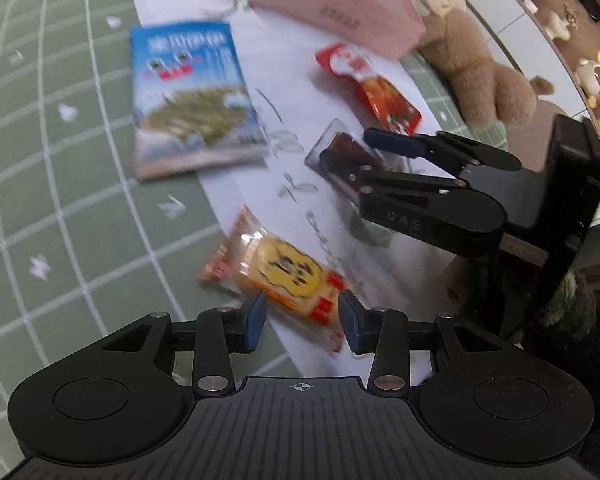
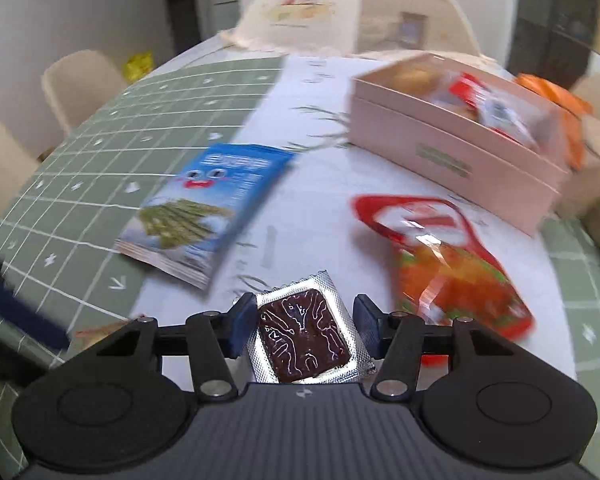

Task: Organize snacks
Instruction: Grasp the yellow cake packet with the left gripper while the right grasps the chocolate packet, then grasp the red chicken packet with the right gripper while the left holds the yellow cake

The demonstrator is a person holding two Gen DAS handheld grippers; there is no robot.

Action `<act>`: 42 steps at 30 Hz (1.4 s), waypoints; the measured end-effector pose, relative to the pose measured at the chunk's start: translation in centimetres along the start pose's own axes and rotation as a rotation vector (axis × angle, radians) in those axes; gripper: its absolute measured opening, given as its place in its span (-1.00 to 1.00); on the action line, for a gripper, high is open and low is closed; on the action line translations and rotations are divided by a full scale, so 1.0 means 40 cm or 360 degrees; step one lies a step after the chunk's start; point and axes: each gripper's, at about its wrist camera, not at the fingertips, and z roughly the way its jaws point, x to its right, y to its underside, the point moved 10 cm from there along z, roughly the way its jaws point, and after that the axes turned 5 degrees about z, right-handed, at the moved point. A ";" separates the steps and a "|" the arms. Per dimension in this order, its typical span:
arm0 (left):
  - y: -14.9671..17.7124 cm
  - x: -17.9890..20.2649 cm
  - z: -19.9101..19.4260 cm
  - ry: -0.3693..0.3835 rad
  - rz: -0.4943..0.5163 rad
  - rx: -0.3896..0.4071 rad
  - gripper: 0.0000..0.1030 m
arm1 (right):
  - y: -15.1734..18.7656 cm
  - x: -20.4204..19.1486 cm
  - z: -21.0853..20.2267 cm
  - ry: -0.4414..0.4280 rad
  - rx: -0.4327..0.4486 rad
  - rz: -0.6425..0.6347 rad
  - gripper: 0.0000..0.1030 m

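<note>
The brown square snack sits in a crinkled silver foil wrapper with pale squiggly lines across its dark face. It lies between the blue pads of the right claw, whose jaws stand on either side of the foil; the left pad touches the wrapper's edge, the right pad looks just beside it, and I cannot tell whether they truly pinch it. Ahead and to the right of that claw lies a red and orange snack bag, ahead and to the left a blue seaweed snack packet, and farther ahead on the right a pink box with wrapped snacks inside.

The left claw tilts steeply down over the white cloth on the worktop. Its jaws are partly apart, straddling the near end of a yellow rice cracker packet without visibly squeezing it. From this side the right claw reaches in from the right, angled down.
</note>
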 end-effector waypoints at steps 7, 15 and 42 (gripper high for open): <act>-0.036 0.030 0.061 -0.0134 0.0097 0.0001 -0.04 | 0.062 0.043 -0.047 0.0139 0.0089 0.0020 0.42; -0.091 0.032 0.082 -0.0336 0.0281 0.0042 -0.11 | 0.070 0.121 -0.046 0.0292 0.0224 0.0220 0.71; -0.124 -0.085 0.033 -0.0392 0.0102 0.0246 -0.20 | -0.115 0.152 -0.084 0.0230 0.0284 0.0041 0.83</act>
